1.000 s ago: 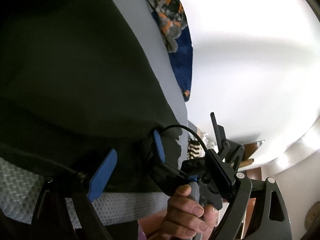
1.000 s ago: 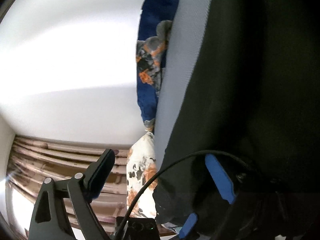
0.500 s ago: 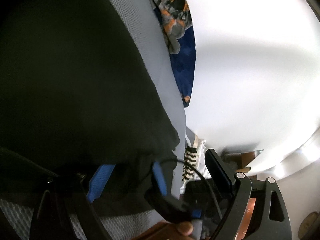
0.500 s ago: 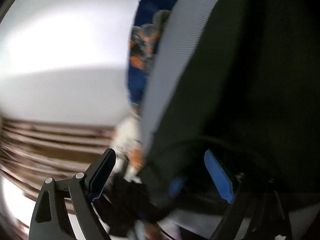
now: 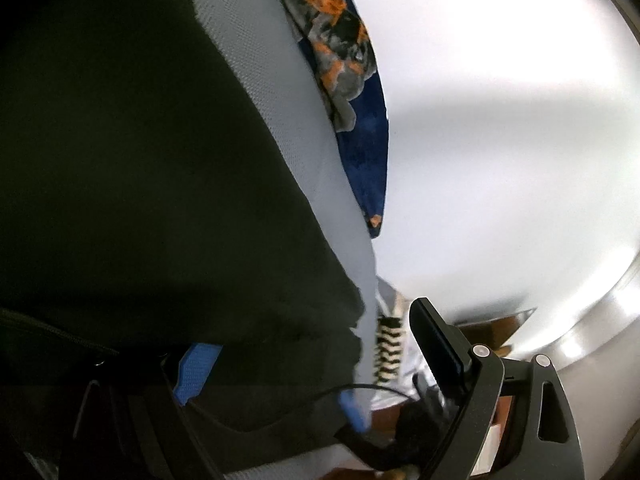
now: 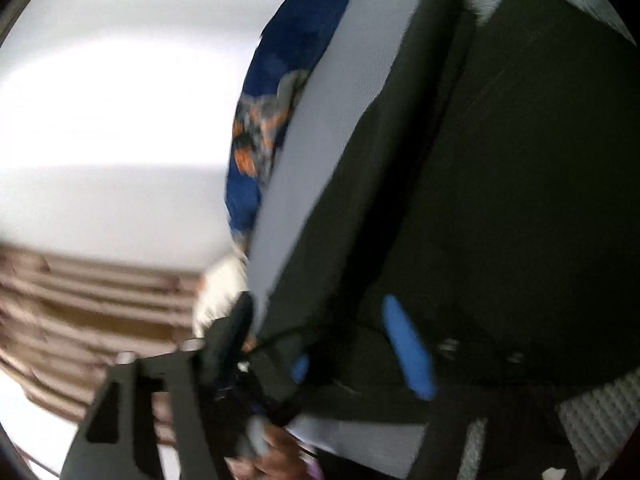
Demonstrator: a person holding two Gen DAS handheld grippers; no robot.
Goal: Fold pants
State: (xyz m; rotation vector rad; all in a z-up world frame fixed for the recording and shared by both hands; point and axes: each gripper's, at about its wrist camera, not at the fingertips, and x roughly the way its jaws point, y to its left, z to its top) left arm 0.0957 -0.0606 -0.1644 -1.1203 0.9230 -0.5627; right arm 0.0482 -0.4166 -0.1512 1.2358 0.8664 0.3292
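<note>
Left claw (image 5: 316,360) and right claw (image 6: 320,344) gape wide over dark pants (image 5: 140,180); no writing readable.

Both wrist cameras sit very close over the dark pants (image 5: 152,184), facing along the grey bed surface (image 6: 332,128); both share the blue patterned cloth (image 5: 360,128).

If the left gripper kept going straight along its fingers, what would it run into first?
Most likely the dark pants, whose cloth fills the view just ahead of the left gripper; the grey mesh surface lies beyond. Depth is uncertain.
</note>
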